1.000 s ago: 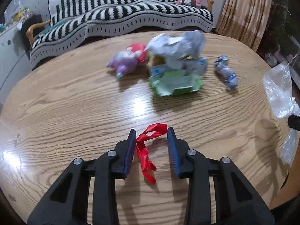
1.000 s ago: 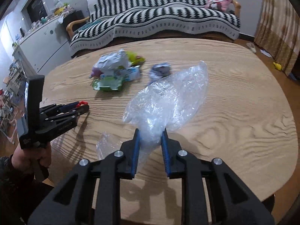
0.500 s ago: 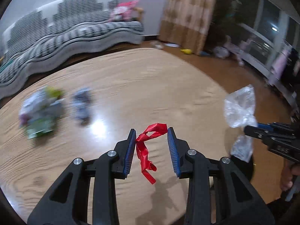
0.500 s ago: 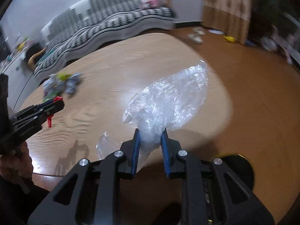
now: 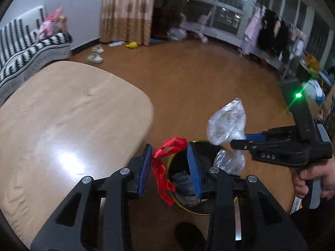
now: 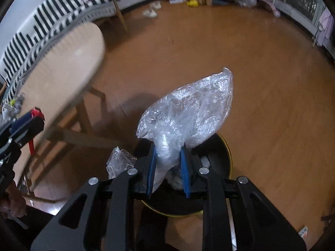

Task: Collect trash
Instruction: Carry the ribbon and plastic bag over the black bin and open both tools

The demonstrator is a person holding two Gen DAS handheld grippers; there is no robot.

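Observation:
My left gripper (image 5: pixel 169 156) is shut on a red ribbon (image 5: pixel 162 168) that dangles between its blue pads, above a black trash bin with a yellow rim (image 5: pixel 184 206) on the floor. My right gripper (image 6: pixel 168 159) is shut on a crumpled clear plastic bag (image 6: pixel 188 108) and holds it over the same bin (image 6: pixel 227 152). In the left wrist view the right gripper (image 5: pixel 238 141) comes in from the right with the bag (image 5: pixel 227 123). In the right wrist view the left gripper (image 6: pixel 34 116) shows at the left edge.
The round wooden table (image 5: pixel 62 121) is to the left, its legs (image 6: pixel 83 115) near the bin. Some trash lies in the bin (image 5: pixel 184 185). More trash stays on the table's far side (image 6: pixel 12 104). A striped sofa (image 5: pixel 25 46) stands behind.
Both grippers have swung right, away from the tabletop, and now hang over the floor bin. Ribbon and plastic bag remain gripped.

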